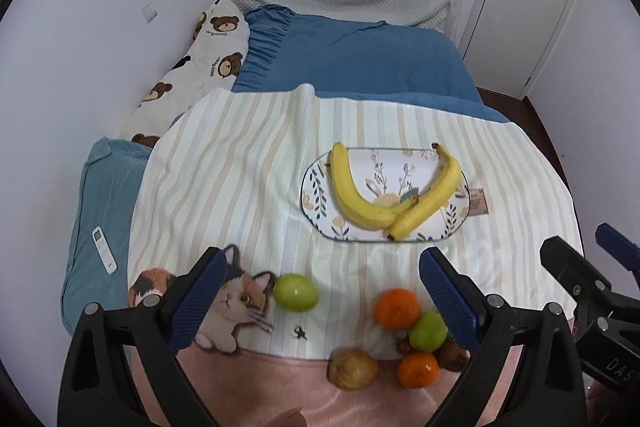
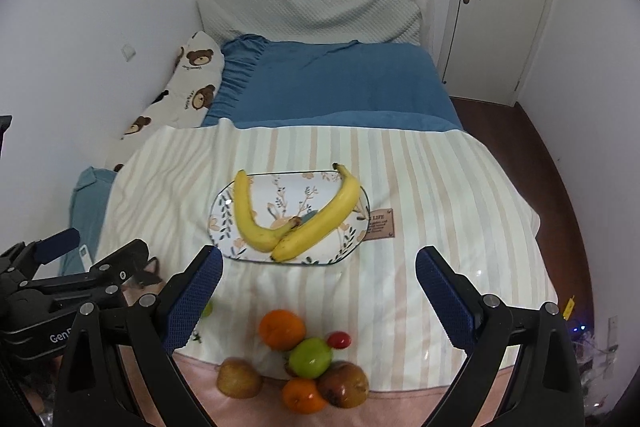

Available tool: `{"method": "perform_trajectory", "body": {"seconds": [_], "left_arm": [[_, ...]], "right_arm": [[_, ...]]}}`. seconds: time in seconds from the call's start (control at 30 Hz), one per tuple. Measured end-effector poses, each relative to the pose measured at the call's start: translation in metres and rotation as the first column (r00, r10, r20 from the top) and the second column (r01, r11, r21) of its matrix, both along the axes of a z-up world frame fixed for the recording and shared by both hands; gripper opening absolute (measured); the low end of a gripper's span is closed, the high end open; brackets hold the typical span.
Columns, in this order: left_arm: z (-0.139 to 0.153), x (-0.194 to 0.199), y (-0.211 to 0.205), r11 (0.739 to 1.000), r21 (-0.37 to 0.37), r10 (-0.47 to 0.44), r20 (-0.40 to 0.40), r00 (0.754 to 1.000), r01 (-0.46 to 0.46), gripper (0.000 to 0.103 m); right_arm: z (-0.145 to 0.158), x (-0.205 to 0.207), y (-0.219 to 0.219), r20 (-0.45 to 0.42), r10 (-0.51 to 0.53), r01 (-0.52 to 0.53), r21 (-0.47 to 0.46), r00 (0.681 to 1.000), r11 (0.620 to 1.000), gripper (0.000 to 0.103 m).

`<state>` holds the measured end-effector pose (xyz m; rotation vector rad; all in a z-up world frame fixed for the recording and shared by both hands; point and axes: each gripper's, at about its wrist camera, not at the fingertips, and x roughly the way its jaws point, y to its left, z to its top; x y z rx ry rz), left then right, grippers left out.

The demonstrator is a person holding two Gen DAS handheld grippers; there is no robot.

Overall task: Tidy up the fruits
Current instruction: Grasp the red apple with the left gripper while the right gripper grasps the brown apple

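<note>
- The bed (image 2: 340, 83) carries a striped blanket (image 2: 440, 187) with the fruit on it.
- The left tongs (image 1: 324, 291) and right tongs (image 2: 320, 291) hover spread wide, grasping nothing.
- A floral plate (image 2: 280, 187) holds two bananas (image 2: 320, 219) in a V.
- At 6 o'clock of the plate cluster oranges (image 2: 282, 329), a green apple (image 2: 310, 357) and brownish fruits (image 2: 344, 385).
- Another green apple (image 1: 296, 293) lies at their 9 o'clock.
</note>
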<state>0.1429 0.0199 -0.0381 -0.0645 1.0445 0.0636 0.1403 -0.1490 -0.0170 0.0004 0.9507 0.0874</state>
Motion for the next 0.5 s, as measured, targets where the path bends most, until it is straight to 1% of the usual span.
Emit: {"method": "perform_trajectory", "body": {"seconds": [0.1,0.2,0.23,0.3,0.37,0.43,0.5], "left_arm": [[-0.018,-0.012,0.000,1.000,-0.002,-0.011,-0.052,0.999,0.011,0.098],[-0.057,-0.025,-0.004,1.000,0.000,-0.027,-0.161,0.987,0.028,0.098],[-0.076,-0.029,-0.006,0.999,-0.007,-0.039,-0.215,0.976,0.038,0.098],[-0.107,-0.034,-0.011,0.998,-0.021,-0.055,-0.296,0.954,0.051,0.098],[-0.144,-0.038,-0.018,0.997,-0.046,-0.069,-0.386,0.920,0.055,0.098],[-0.170,-0.040,-0.025,0.997,-0.056,-0.079,-0.439,0.895,0.060,0.098],[-0.193,-0.040,-0.034,0.996,-0.058,-0.090,-0.481,0.872,0.071,0.098]], "right_arm": [[-0.010,-0.012,-0.003,-0.047,0.003,-0.002,0.019,0.999,1.000,0.099],[-0.039,-0.022,-0.013,-0.131,-0.013,0.015,0.017,0.991,1.000,0.099],[-0.055,-0.024,-0.019,-0.180,-0.021,0.027,0.031,0.983,0.999,0.099],[-0.087,-0.027,-0.032,-0.266,-0.045,0.063,0.058,0.963,0.996,0.099],[-0.123,-0.029,-0.046,-0.347,-0.072,0.106,0.081,0.935,0.991,0.099],[-0.158,-0.032,-0.059,-0.415,-0.087,0.146,0.113,0.906,0.983,0.099],[-0.185,-0.033,-0.068,-0.467,-0.104,0.187,0.136,0.878,0.973,0.099]]}}
